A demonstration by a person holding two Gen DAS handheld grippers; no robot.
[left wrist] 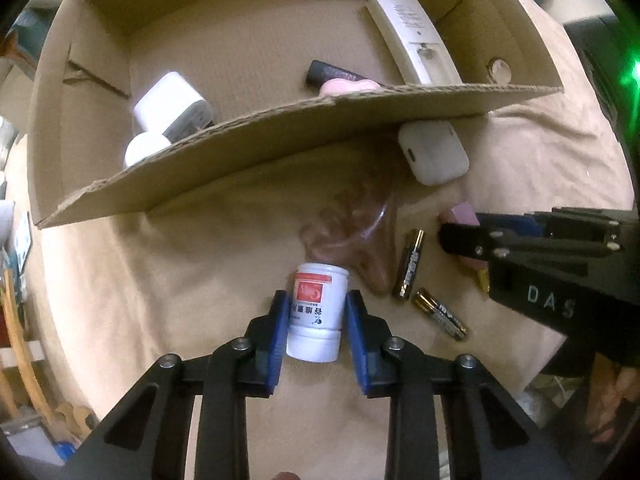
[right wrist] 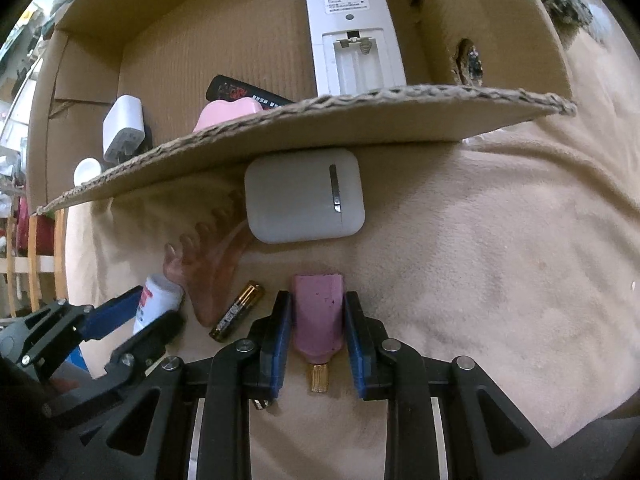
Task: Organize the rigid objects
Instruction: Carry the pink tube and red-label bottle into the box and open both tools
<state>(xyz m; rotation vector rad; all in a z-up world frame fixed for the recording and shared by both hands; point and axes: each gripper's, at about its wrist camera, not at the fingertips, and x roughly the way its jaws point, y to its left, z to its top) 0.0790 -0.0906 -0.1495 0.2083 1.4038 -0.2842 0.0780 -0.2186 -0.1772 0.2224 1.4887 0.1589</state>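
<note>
Pointing down, left tool (left wrist: 317, 320) clamping white bottle (left wrist: 318, 312), right tool (right wrist: 318, 330) clamping pink piece (right wrist: 318, 312).

Dim warm light, fisheye-warped edges, green glare; maybe slight blur.

A small white bottle (left wrist: 317, 314) with a red label lies on the tan cloth at the bottom middle of the left view, blue pads against both its sides. A pink piece (right wrist: 318, 314) with a gold tip lies at the bottom middle of the right view, blue pads on each side. A white case (right wrist: 304, 196) sits by the cardboard box (left wrist: 280, 128). Two batteries (left wrist: 409, 265) lie at the right.
</note>
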